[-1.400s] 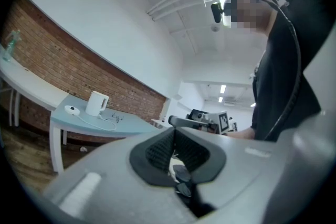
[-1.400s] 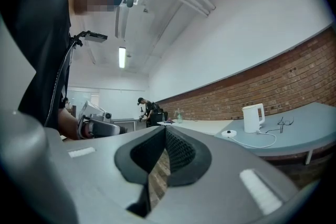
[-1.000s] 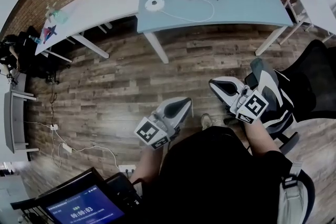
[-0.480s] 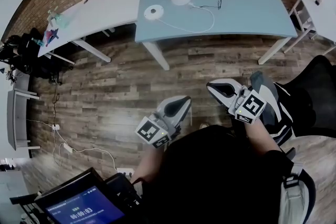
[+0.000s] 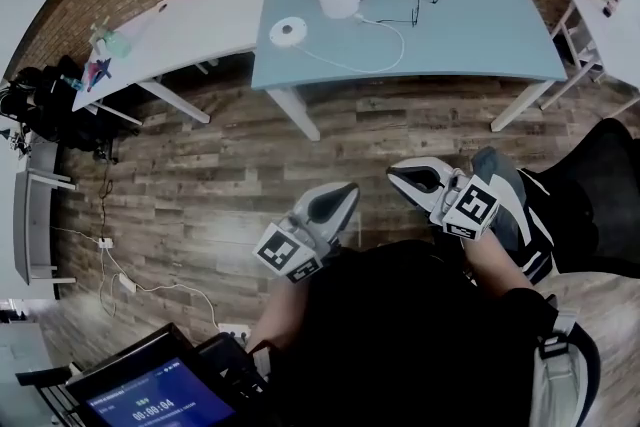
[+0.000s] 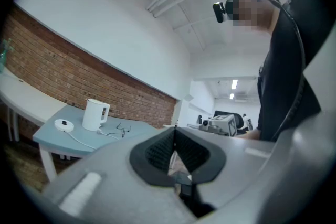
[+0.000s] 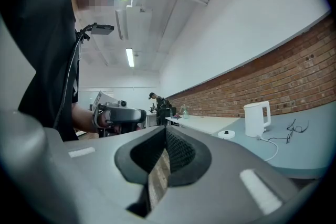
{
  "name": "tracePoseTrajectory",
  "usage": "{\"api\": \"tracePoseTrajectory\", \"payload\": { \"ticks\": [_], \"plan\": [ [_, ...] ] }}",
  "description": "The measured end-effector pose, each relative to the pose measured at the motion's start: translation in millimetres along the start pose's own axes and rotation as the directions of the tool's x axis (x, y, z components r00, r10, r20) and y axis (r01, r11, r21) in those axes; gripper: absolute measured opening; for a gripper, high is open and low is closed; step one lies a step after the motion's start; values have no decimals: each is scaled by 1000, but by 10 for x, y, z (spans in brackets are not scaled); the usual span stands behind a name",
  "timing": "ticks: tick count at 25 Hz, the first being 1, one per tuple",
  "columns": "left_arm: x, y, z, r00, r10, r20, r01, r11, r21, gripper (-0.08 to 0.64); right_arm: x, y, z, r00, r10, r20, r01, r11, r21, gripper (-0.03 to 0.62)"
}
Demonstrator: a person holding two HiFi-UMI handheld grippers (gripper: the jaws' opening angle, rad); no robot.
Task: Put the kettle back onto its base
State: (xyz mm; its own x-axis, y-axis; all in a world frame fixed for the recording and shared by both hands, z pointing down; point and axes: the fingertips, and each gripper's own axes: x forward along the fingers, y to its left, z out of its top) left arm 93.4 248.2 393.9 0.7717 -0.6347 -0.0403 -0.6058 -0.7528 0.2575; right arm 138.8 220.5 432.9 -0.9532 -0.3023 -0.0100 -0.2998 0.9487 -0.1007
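In the head view, the person's dark torso (image 5: 400, 335) covers most of both arms and the floor beneath. The screen (image 5: 160, 400) at lower left is cut off by the bottom edge. The black chair (image 5: 600, 185) and the white side table (image 5: 605, 10) are cut off by the right edge. Items on the long white table (image 5: 190, 15) and the dark heap (image 5: 35, 100) at the left edge are too small to identify. In the left gripper view, the grey housing of the left gripper (image 6: 175, 131) covers the near end of the blue table (image 6: 52, 136). In the right gripper view, a distant figure (image 7: 154, 98) is too small to resolve.
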Motion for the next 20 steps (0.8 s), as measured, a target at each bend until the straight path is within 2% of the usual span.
{"api": "tracePoseTrajectory", "payload": {
  "ticks": [4,9,20],
  "plan": [
    [7,24,20,1000,10,3,-10,1000,5,5,-5,-16,-35,1000,11,-10,-11,1000,2,6],
    [5,89,-58,1000,6,-11,-6,1000,-30,5,-9,-77,-57,1000,-11,-5,11,1000,10,6],
    [186,590,95,1000,-21,-4,21,999,-28,5,275,-447,-99,999,-40,-28,41,999,18,6]
  ]
}}
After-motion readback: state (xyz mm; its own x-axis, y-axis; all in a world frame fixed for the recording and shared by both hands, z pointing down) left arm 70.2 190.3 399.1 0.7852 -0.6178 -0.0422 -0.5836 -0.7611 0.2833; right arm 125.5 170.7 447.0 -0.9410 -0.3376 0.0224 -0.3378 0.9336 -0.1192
